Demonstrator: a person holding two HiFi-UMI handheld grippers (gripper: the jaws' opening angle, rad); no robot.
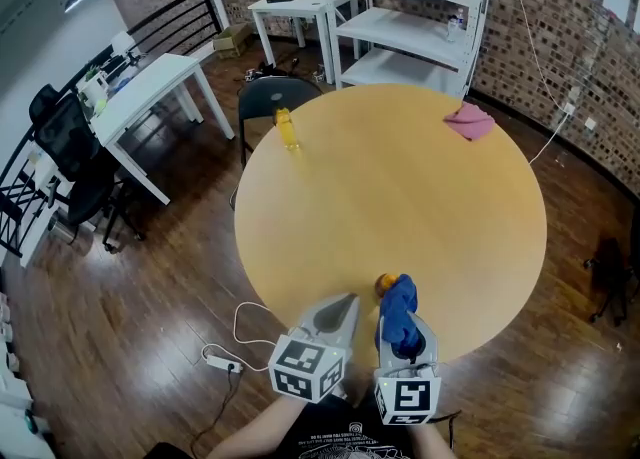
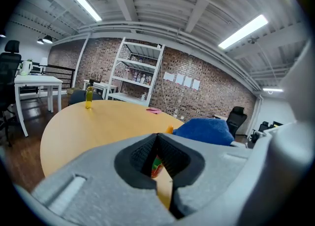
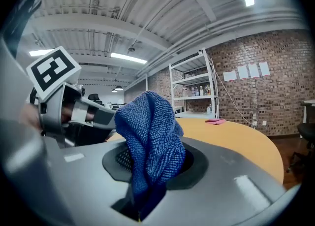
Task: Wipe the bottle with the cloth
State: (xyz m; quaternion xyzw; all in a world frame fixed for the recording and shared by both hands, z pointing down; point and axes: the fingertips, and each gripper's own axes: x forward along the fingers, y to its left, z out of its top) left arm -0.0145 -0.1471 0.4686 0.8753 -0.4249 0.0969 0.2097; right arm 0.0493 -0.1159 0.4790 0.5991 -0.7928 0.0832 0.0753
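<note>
Blue cloth (image 1: 398,307) clamped in right gripper (image 1: 403,339), beside bottle (image 1: 383,285).

Bright, even indoor light fills the head view: the round table (image 1: 440,177) carries no hard shadows, and the wooden floor (image 1: 150,287) shows a pale sheen. Both gripper views are fisheye, with straight lines bowed and the corners black. In the left gripper view the ceiling tube lights (image 2: 84,3) burn out to white, and a dimmer one glows in the right gripper view. The left gripper (image 2: 157,139) looks soft nearest the lens, while the weave of the blue cloth (image 3: 150,136) is sharp.
</note>
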